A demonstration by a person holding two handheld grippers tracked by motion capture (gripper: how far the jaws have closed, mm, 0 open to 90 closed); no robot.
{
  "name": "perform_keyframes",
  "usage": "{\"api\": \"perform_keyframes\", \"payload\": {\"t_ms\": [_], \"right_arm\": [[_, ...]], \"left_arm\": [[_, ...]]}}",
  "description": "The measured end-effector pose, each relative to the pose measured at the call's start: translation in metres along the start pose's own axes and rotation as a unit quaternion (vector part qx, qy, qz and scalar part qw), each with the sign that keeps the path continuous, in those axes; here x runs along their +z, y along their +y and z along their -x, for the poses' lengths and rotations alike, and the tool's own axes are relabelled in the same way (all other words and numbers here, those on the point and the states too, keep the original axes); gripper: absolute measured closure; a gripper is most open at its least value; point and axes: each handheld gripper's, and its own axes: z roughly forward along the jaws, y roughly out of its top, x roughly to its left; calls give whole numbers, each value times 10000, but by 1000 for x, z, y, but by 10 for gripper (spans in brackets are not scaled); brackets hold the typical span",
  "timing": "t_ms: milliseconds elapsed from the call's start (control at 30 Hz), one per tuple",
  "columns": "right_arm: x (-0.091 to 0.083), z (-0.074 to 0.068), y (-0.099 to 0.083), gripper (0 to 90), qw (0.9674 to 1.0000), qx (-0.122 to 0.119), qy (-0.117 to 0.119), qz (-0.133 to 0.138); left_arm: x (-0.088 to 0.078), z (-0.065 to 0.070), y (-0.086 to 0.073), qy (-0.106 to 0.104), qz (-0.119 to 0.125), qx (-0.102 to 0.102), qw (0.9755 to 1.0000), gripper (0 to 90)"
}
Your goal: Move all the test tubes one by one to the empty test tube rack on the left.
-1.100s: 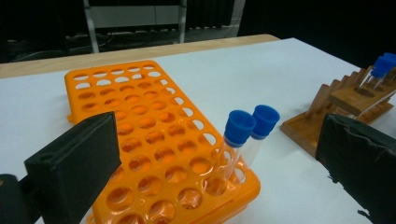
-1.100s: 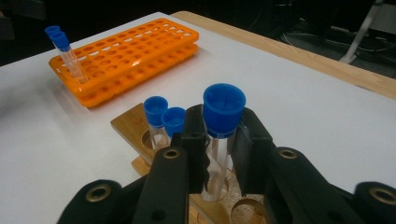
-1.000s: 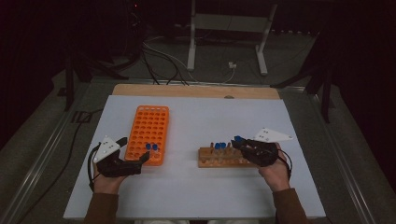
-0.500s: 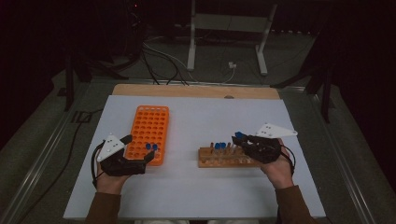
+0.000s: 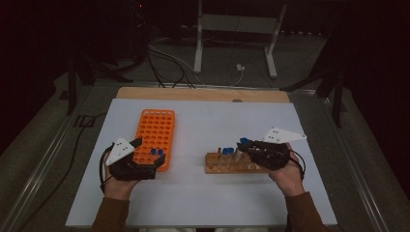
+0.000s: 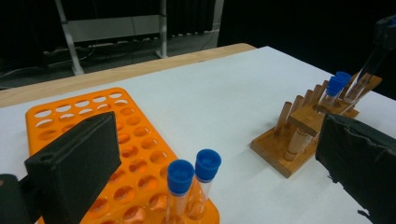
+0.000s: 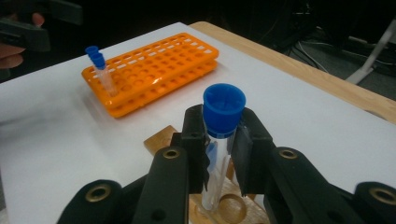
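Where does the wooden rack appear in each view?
High view: wooden rack right of centre, at the right tool.
Left gripper view: right side.
Right gripper view: bottom centre, beneath the held tube.
Shared landmark: orange rack.

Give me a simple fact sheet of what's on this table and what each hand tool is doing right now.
surface: white table
orange rack: on the left, two blue-capped tubes standing at its near corner
wooden rack: on the right, two capped tubes standing in it
right gripper: shut on a blue-capped tube, held over the wooden rack
left gripper: jaws open, either side of the orange rack's near corner, holding nothing
person: a hand behind each gripper
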Motion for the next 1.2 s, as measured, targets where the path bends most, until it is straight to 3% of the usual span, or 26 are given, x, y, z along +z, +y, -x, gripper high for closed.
{"api": "perform_keyframes", "payload": {"t_ms": [733,1200], "right_arm": [[25,-25,14,759,9990,-131,437,32],[50,-34,26,759,9981,-131,594,36]], "left_arm": [[10,16,5,-274,26,108,9996,17],[25,29,7,-551,-59,195,9983,32]]}}
